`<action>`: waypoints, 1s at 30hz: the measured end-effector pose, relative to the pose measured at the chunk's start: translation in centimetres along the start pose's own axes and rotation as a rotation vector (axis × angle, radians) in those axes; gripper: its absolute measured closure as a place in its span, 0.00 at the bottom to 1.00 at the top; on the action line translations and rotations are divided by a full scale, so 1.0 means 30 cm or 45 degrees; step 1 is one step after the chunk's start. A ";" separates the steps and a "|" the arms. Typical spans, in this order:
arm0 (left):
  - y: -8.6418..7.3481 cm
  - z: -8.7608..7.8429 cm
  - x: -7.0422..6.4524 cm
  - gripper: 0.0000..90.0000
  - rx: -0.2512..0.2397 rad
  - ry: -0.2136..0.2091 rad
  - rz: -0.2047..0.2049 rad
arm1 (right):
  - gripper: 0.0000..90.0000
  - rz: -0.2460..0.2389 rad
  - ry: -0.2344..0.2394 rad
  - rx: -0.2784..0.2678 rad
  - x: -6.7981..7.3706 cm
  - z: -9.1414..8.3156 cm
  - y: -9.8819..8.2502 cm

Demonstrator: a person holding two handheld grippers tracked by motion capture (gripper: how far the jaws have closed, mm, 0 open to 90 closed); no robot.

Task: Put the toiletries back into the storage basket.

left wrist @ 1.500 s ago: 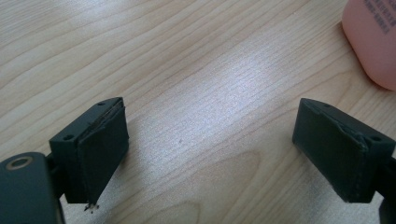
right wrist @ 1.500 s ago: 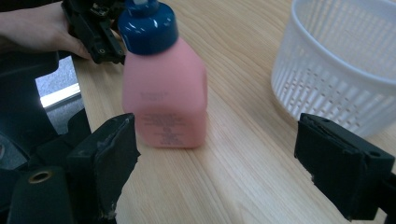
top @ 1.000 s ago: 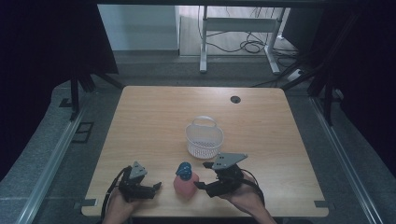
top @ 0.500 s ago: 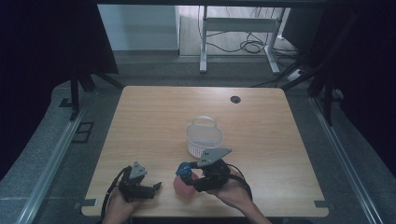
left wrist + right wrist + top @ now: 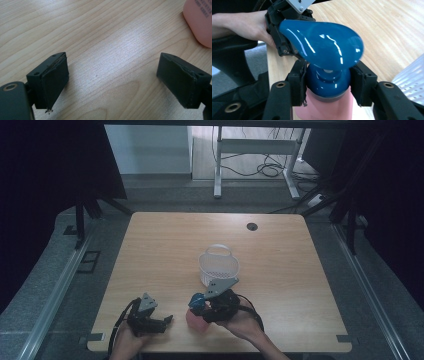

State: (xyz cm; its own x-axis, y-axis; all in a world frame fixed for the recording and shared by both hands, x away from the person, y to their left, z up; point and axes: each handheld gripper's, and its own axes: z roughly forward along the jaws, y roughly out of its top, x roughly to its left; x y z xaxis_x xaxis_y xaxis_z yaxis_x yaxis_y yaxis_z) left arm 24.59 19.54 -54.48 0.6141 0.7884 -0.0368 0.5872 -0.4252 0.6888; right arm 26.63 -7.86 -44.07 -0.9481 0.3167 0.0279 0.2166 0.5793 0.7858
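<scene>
The right gripper [image 5: 327,87] has just been closing, and its jaws now clamp the blue collar under the pump head of the pink bottle [image 5: 325,110], which stands at the near edge of the table [image 5: 150,245], just in front of the white basket [image 5: 218,265]. Over on the left, the left gripper [image 5: 120,80] sits low over bare wood, jaws wide apart and holding nothing, the bottle just beside it.
</scene>
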 end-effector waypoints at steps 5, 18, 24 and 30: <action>0.000 0.000 0.000 0.11 0.001 0.000 0.000 | 0.58 0.024 0.011 0.004 -0.007 -0.010 0.001; 0.000 0.000 0.001 0.11 0.001 0.001 0.004 | 0.58 0.025 0.001 -0.018 -0.026 -0.090 0.052; 0.000 0.000 0.001 0.11 0.001 0.001 0.006 | 0.58 0.024 -0.014 -0.015 -0.039 -0.124 0.074; 0.000 0.000 0.002 0.11 0.002 0.001 0.006 | 0.58 0.050 -0.020 -0.025 -0.058 -0.158 0.092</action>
State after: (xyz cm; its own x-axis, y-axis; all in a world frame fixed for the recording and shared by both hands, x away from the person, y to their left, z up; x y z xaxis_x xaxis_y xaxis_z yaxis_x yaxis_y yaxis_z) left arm 24.62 19.58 -54.46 0.6165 0.7866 -0.0332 0.5849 -0.4294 0.6881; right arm 27.77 -10.37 -39.03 -0.9352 0.3506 0.0490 0.2484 0.5514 0.7964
